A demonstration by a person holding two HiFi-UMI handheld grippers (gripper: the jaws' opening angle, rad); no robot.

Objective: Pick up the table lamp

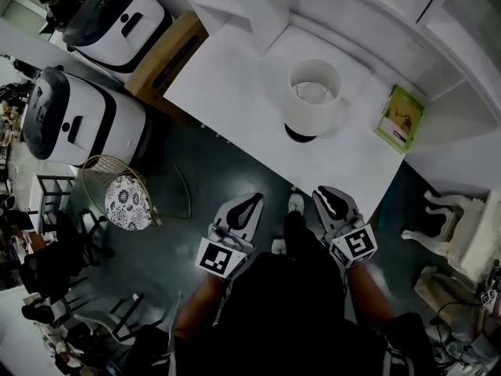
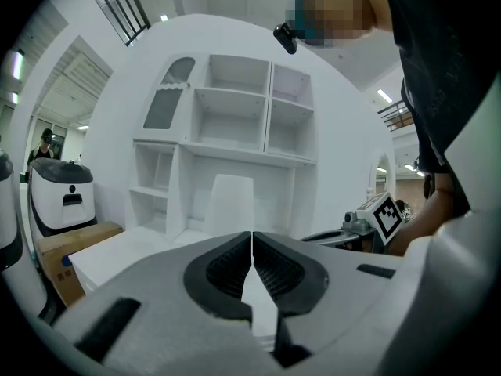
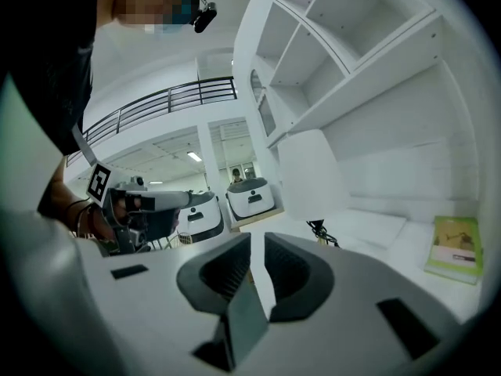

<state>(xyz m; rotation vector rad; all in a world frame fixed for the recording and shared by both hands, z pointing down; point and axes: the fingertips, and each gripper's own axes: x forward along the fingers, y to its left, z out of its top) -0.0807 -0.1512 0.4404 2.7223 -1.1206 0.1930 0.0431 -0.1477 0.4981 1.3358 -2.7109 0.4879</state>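
Approach stage of the pick-up — no part of the grasp is done yet. The white table lamp (image 1: 313, 100), with a tapered shade open at the top and a dark round base, stands upright and untouched on the white rectangular tabletop (image 1: 235, 77).

In the head view the 2 grippers hang over the dark floor, short of the table's near edge and well apart from the lamp. The grey-and-white left gripper (image 1: 249, 208) with black ribbed pads lies at 7 o'clock of the lamp. The matching right gripper (image 1: 333, 198) lies at 6 o'clock. A thin green booklet (image 1: 401, 118) lies flat at 3 o'clock of the lamp.

Jaw state: the left gripper's (image 2: 251, 245) pads meet along 1 closed seam, clenched on nothing. The right gripper's (image 3: 257, 249) pads are drawn in to a bare slit, likewise empty. Both gripper views look toward the lamp (image 2: 232, 202) (image 3: 313, 175), which stands in front of a white shelf unit (image 2: 235, 116).

Remaining, by judgement: closing the distance, opening the jaws, seating them on the lamp and lifting it.

Hard to read:
- The stem is hidden under the shade in the head view.
- The left gripper's body cuts off the lamp's foot in its own view.
- A dark cord (image 3: 325, 232) shows beside the base — where it runs cannot be told.
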